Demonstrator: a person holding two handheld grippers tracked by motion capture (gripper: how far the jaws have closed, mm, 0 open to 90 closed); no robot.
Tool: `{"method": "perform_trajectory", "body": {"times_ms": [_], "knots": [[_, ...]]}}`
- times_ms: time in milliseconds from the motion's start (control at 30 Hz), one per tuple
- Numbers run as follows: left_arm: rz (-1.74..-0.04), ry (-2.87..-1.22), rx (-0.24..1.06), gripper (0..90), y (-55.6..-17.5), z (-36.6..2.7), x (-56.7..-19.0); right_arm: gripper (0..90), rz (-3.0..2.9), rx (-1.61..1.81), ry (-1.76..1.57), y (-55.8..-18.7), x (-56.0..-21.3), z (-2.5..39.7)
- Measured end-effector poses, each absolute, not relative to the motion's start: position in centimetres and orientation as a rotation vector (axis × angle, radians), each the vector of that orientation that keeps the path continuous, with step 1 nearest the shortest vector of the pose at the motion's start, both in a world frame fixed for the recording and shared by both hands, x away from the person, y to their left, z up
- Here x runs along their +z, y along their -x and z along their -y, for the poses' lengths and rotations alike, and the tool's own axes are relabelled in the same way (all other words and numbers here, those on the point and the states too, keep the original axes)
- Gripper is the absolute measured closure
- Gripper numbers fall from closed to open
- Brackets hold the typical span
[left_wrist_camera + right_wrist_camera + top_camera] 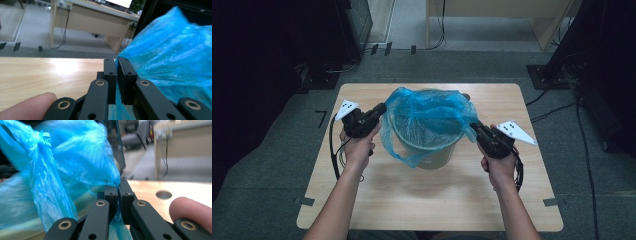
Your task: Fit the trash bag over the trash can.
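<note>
My left gripper (381, 110) clamped on blue bag (427, 112) at bin (432, 150) left rim; my right gripper (474, 127) clamped on bag at right rim; bin mid-table (377, 200).

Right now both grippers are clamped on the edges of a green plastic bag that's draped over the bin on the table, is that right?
Not quite: the bag is blue, not green, as the high view shows. The left gripper and right gripper are each shut on its edge, over the bin on the table.
</note>
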State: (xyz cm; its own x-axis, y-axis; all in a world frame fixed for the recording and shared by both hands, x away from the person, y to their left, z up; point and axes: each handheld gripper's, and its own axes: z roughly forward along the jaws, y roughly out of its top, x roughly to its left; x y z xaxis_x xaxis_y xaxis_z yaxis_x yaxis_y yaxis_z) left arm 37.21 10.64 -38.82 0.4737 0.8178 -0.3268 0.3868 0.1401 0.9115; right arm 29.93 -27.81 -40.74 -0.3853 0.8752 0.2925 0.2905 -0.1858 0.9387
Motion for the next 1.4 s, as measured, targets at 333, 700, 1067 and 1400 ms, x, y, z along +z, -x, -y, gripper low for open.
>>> {"method": "perform_trajectory", "body": {"times_ms": [333,700,1067,1400], "knots": [[-1.186,-1.617,0.312,90.0,-39.3,-8.3,-42.8,90.0,-1.768,1.43,-1.587,-33.6,-45.6,25.6],[-1.12,-1.6,0.256,90.0,-36.3,-8.4,-44.0,90.0,-1.807,1.528,-1.518,-29.5,-47.3,25.9],[-1.142,-1.53,0.319,68.5,-33.0,-11.1,-44.0,81.4,-1.849,1.527,-1.398,-25.4,-47.0,25.2],[-1.092,-1.327,0.397,42.4,-27.8,-13.4,-40.4,45.4,-1.723,1.526,-1.308,-22.9,-44.6,27.5]]}}
